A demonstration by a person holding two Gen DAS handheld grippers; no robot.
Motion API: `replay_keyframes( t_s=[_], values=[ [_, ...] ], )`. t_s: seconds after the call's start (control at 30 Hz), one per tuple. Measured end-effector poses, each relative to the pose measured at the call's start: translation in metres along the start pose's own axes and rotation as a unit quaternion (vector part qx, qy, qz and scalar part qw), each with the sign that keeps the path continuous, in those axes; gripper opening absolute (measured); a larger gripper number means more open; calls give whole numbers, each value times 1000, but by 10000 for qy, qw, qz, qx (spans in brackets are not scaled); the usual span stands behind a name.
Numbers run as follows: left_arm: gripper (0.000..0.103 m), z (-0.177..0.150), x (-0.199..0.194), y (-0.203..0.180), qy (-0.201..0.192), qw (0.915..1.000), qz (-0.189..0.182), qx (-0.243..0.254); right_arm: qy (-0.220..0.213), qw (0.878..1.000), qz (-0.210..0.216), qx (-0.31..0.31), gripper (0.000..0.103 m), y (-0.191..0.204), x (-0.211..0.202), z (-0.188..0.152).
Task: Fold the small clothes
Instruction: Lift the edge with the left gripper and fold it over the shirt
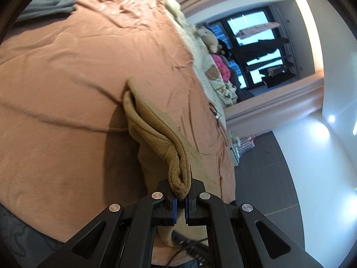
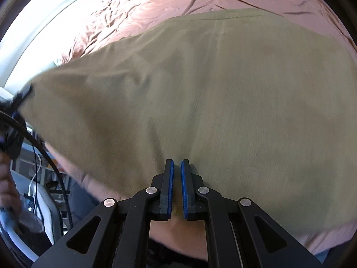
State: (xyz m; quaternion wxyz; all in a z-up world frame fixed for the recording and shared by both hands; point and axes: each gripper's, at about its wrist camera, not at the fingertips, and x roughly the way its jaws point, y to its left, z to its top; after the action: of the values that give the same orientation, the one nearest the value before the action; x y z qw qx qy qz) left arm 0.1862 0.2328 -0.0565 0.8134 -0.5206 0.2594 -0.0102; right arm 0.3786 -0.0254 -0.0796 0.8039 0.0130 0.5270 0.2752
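The left gripper has its blue-padded jaws pinched tight on a thick rolled edge of the olive-tan knit garment, and the cloth runs away from the jaws as a folded ridge whose far end rests on the rust-orange bed cover. To the left of that ridge the cover lies broad and bare, with only shallow creases. To the right it ends at the bed's edge, beyond which the dark floor is open. A grey folded cloth sits at the far left corner of the bed, well apart from the garment. Soft toys and pink bedding crowd the far right, near the dark window.

In the right wrist view the garment spreads wide and mostly flat over the cover, its far hem a straight line with bare cover beyond. Its left corner is drawn up to a point where the left gripper grips it, blurred. The right gripper hovers at the garment's near edge, its jaws drawn to a narrow slit; whether any cloth is caught between them cannot be told. A black cable hangs at the near left.
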Motion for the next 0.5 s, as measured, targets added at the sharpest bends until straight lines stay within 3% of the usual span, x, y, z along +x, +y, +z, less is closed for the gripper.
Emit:
replay_keyframes(
  t_s=[0.27,0.5],
  values=[
    [3,-4,24,-58,279,9975,-213,610,-146,9988,381,274,4,-13,-13,-24],
    [3,-15,51,-104,566,9926,-314,1031,-832,9947,389,469,4,-49,-66,-31]
  ],
)
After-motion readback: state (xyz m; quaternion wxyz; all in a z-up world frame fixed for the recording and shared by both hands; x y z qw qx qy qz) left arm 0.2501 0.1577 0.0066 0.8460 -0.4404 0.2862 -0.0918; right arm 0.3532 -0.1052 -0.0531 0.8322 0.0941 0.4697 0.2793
